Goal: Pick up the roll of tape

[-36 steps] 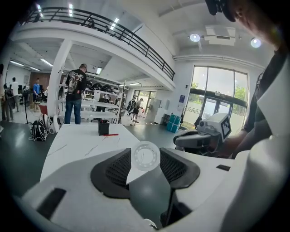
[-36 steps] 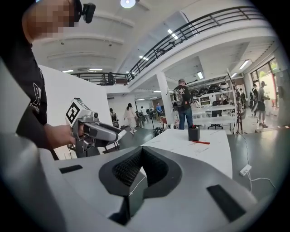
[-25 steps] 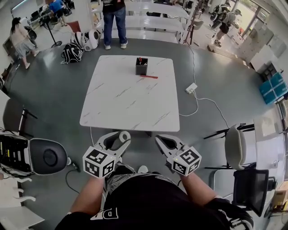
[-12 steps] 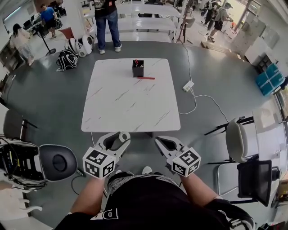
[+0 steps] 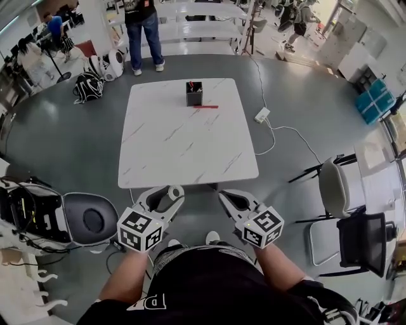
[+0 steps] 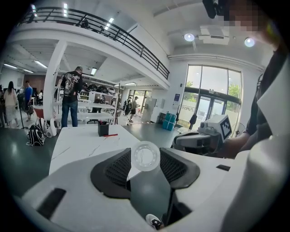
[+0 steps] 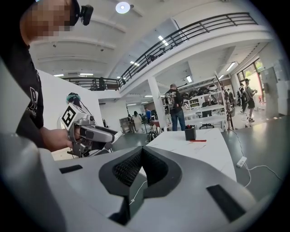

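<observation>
Left claw point(image 6: 146, 158) is pinching the roll of tape point(image 6: 145, 155) between its pads, close in front of the person, short of the surface point(image 5: 184, 143). Right claw point(image 7: 142, 154) is sitting pressed together, empty, just beside it. Far end of the surface is carrying a black pen holder point(image 5: 194, 93) and a red pen point(image 5: 206, 106).

The hall is bright. Daylight enters through tall windows point(image 6: 213, 102), and round ceiling lamps point(image 7: 122, 7) make small glare spots. The white table point(image 5: 184, 136) is nearly washed out, with only a soft shadow below it. Both gripper views have black corners and strongly bent lines. The tape point(image 6: 145, 156) is sharp; surfaces nearest the lens are softer.
</observation>
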`<state>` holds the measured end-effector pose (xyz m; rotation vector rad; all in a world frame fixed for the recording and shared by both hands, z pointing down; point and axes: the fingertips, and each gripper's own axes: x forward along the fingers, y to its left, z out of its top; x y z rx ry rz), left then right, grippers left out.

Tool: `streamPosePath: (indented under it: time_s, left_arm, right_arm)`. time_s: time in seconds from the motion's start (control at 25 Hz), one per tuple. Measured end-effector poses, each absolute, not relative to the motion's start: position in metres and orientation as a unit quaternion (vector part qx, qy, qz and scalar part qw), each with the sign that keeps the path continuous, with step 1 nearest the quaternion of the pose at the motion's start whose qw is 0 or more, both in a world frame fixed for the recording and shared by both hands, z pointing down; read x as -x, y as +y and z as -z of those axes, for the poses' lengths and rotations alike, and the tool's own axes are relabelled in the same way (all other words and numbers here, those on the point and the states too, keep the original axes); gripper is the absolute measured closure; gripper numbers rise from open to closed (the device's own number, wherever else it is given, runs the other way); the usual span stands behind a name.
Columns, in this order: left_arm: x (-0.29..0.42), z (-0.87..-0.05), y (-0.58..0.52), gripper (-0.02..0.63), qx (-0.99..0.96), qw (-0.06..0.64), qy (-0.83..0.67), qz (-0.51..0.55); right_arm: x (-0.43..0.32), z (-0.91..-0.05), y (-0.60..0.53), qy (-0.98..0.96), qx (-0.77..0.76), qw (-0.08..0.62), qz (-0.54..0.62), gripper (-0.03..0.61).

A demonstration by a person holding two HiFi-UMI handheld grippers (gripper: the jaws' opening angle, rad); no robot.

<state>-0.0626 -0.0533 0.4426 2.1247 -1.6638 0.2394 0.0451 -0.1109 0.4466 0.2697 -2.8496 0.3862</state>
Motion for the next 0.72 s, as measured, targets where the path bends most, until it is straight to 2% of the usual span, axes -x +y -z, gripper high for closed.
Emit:
streamPosePath:
  time_s: [0.72]
  left_arm:
    - [0.088,-0.450,-0.038,0.405,-0.775,0.209,-0.589,-0.099]
  right_arm:
    - [-0.021,-0.454,-0.091,-0.975,-0.108,0.135,-0.137,0.574]
